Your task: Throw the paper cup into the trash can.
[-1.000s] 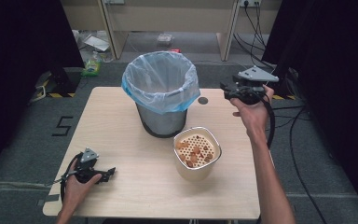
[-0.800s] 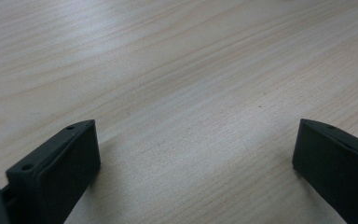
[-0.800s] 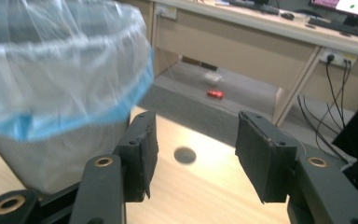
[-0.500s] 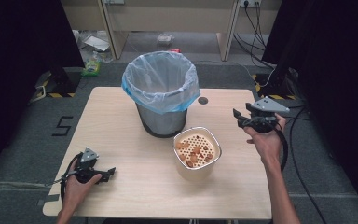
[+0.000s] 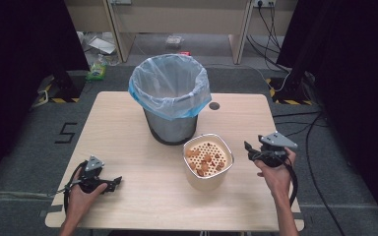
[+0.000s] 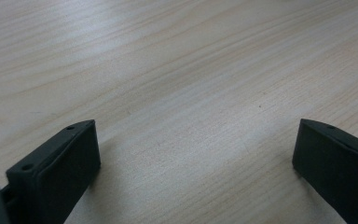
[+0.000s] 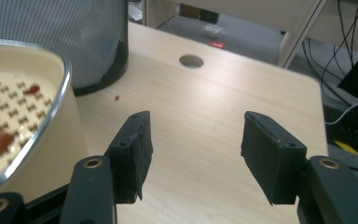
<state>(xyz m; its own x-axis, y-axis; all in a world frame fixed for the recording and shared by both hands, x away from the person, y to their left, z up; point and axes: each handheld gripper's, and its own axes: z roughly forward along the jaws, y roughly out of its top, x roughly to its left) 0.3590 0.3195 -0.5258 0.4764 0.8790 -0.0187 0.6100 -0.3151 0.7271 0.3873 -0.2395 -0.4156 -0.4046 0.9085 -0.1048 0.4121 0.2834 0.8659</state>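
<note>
On the light wooden table [image 5: 128, 128], a round cream tub with a perforated insert holding reddish-brown pieces [image 5: 207, 161] stands just in front of the grey mesh bin lined with a pale blue plastic bag [image 5: 171, 101]. The left gripper [image 5: 109, 183] rests near the table's front left corner, jaws spread wide over bare wood. The right gripper [image 5: 250, 150] hovers just right of the tub, jaws likewise parted and gripping nothing.

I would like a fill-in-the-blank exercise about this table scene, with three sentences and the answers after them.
1. The bin is lined with a ____ bag.
2. The bowl stands between the bin and the ____ tool.
3. Both the left tool and the right one are ____, holding nothing.

Missing words: plastic; right; open
</note>
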